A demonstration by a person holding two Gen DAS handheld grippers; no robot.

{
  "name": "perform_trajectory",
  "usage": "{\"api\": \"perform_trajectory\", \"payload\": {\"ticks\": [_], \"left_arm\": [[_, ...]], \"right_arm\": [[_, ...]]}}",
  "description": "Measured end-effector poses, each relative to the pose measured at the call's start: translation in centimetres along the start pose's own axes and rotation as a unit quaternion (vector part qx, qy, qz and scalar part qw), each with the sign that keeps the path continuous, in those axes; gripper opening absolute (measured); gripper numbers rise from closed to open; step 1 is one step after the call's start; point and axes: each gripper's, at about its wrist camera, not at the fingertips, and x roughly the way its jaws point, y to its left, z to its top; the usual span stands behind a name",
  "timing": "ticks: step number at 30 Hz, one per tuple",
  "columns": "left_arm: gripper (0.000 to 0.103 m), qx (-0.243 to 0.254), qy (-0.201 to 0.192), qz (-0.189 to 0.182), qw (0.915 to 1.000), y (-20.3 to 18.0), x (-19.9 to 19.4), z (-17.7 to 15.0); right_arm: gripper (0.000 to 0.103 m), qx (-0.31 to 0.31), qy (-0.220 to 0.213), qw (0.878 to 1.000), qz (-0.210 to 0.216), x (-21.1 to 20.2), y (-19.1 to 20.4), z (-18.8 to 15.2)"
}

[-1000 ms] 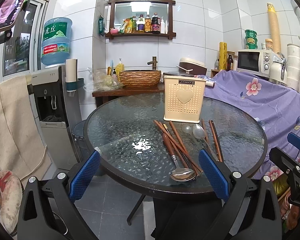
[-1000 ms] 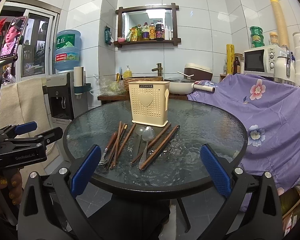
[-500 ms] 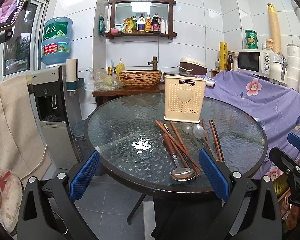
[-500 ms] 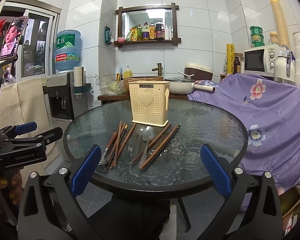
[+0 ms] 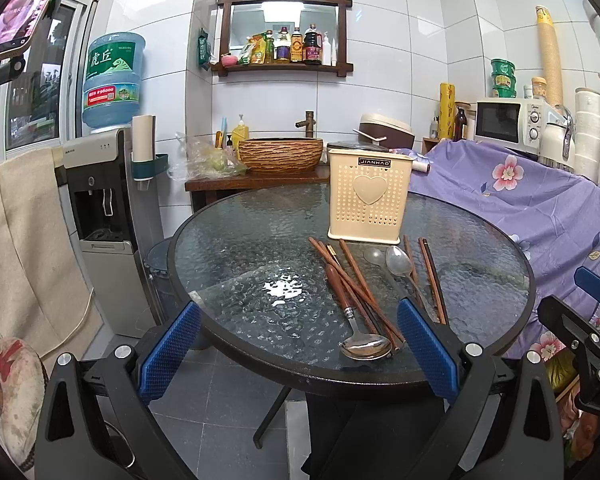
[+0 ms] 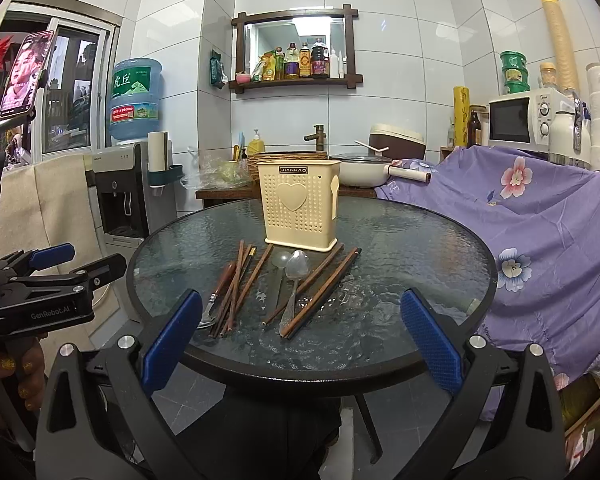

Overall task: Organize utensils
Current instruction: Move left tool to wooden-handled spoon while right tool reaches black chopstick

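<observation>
Several wooden chopsticks (image 6: pixel 244 284) and spoons (image 6: pixel 294 280) lie loose on the glass table (image 6: pixel 440 264), just before the cream holder (image 6: pixel 300 206). Likely light, stiff, slippery on glass; best pinched mid-shaft. Left gripper (image 5: pixel 300 344) and right gripper (image 6: pixel 300 344): both wide open, empty, hovering level at the table's near edge.

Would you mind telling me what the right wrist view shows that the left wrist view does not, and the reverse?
Only the right wrist view shows the left gripper from the side, open and held in a hand, and the white pot behind the holder. Only the left wrist view shows the wood-handled spoon whole, bowl at the near edge, and the woven basin in full. Both show the glass table, the cream utensil holder upright, chopsticks and a steel spoon lying loose, nothing gripped.
</observation>
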Motion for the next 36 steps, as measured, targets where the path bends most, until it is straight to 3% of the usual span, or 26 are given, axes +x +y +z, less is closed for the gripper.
{"api": "perform_trajectory", "payload": {"ticks": [11, 18, 25, 36], "left_arm": [[0.097, -0.001, 0.022, -0.004, 0.9997, 0.2, 1.0, -0.4], [0.097, 0.004, 0.069, 0.003, 0.9976, 0.9, 3.9, -0.4], [0.093, -0.015, 0.117, -0.037, 0.9924, 2.2, 7.8, 0.8], [0.072, -0.005, 0.173, -0.083, 0.9814, 1.0, 13.5, 2.3]], "right_arm": [[0.098, -0.001, 0.010, 1.000, -0.006, 0.7, -0.2, 0.0], [0.098, 0.002, 0.075, 0.997, -0.018, 4.0, -1.6, -0.2], [0.098, 0.017, 0.125, 0.992, -0.001, 7.3, -3.5, 0.2], [0.064, 0.075, 0.231, 0.970, 0.019, 15.7, -7.5, 2.0]]}}
